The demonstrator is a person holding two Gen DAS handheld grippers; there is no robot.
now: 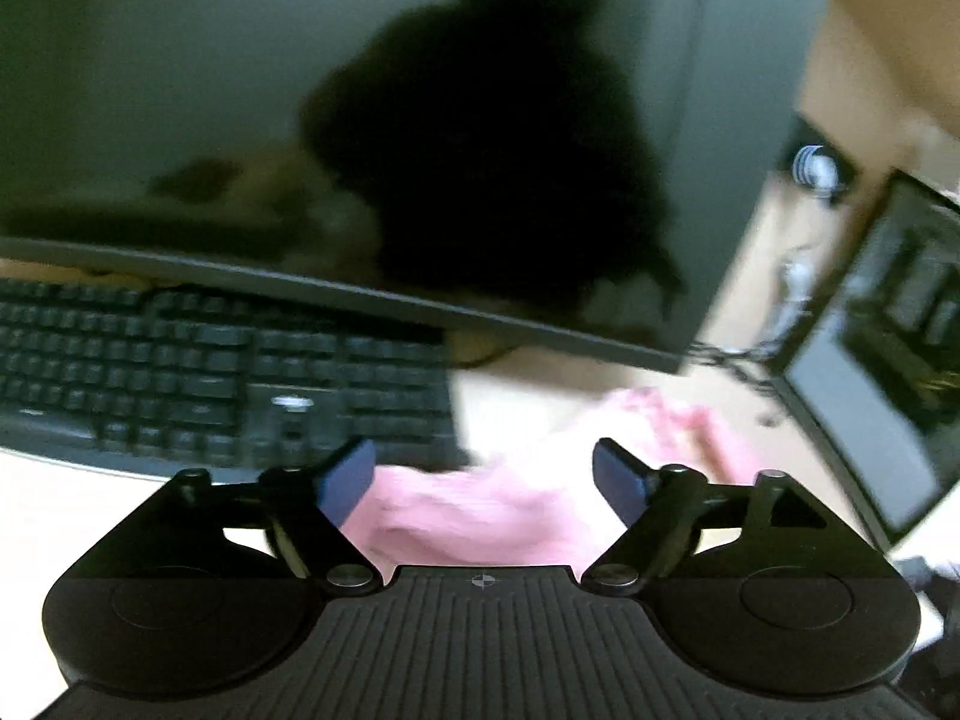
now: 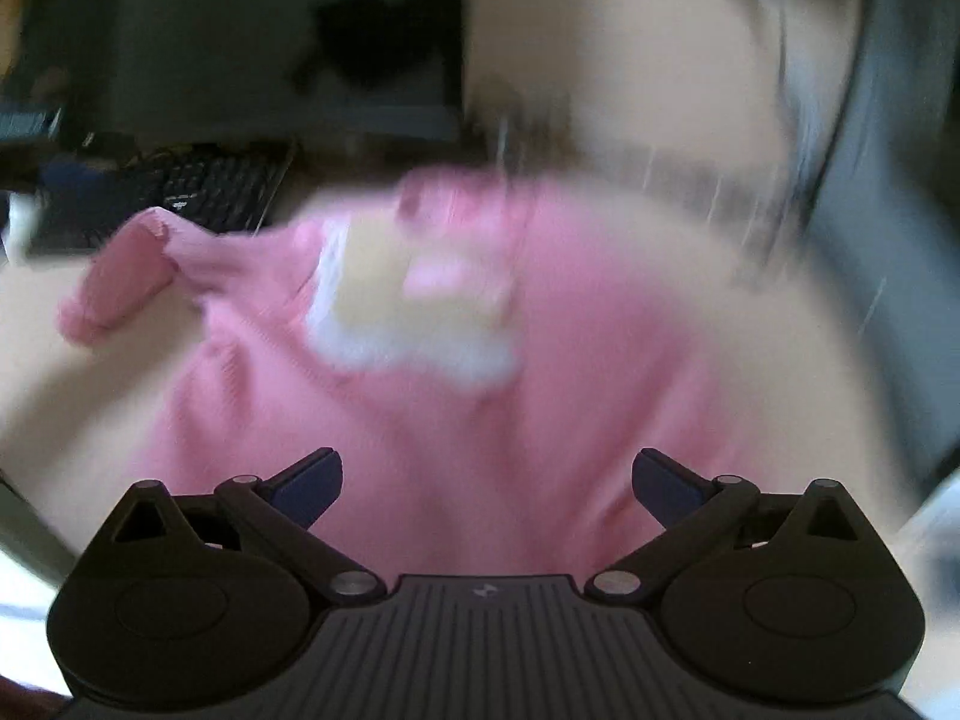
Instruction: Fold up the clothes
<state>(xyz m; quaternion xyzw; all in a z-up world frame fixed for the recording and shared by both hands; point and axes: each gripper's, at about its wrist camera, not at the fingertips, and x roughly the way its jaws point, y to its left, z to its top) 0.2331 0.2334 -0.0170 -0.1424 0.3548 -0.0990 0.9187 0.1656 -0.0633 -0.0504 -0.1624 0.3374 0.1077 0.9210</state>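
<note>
A: Where was the pink sweater (image 2: 420,360)?

B: Spread, rumpled, on the desk (image 1: 528,384), one sleeve (image 2: 114,282) at ten o'clock, keyboard (image 1: 210,372) beyond. Both the left gripper (image 1: 483,480) and right gripper (image 2: 486,480) gaped wide, holding nothing.

A: Which step?

B: Blur left that unclear; probably reaching for an edge.

A: Any difference between views?

B: Only the right showed the cream chest patch (image 2: 414,306); the left, a dark monitor (image 1: 360,120).

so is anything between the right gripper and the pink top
Nothing visible. The right gripper is open with the pink top directly ahead of its fingers, nothing lying between. The keyboard sits well off to the far left. The view is blurred, so small items could be missed.
</note>
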